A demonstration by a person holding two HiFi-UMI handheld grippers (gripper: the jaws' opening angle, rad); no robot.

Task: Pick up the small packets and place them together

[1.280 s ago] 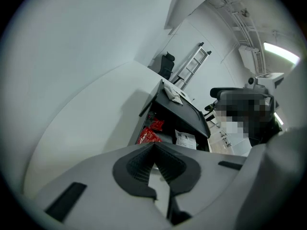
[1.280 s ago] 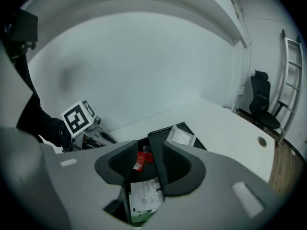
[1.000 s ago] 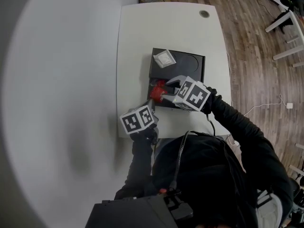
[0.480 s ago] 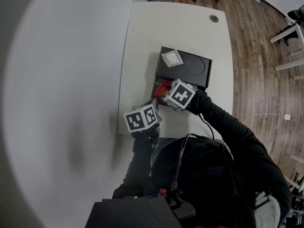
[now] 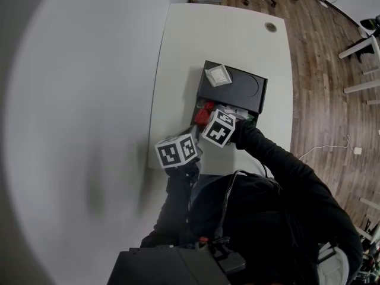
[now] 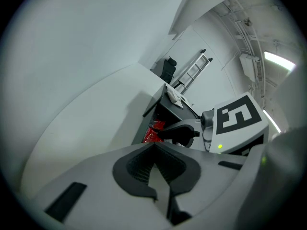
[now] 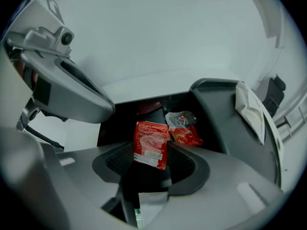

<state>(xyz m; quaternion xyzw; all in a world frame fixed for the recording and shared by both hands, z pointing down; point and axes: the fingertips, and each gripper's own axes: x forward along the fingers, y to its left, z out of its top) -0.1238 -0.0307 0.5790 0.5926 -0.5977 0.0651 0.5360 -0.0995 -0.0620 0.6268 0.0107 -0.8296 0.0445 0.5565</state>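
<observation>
Two packets in play: right gripper [image 7: 152, 153] jaws opening, red packet [image 7: 152, 137] upright between them, pads apparently clear of it. Second red packet [image 7: 186, 134] just beyond, slightly right, inside black tray [image 7: 218, 111]. Left gripper [image 6: 154, 169] closed, empty, off to its left. White table [image 5: 225, 40] underneath; wood floor [image 5: 323, 70] beyond.

Three small packets are in view. Two are red: one plain red packet [image 7: 151, 144] and one red packet with a silver top [image 7: 184, 127]. The third is a white packet [image 7: 250, 110]. There is one black tray [image 5: 244, 89] and one white surface [image 5: 219, 37].
</observation>
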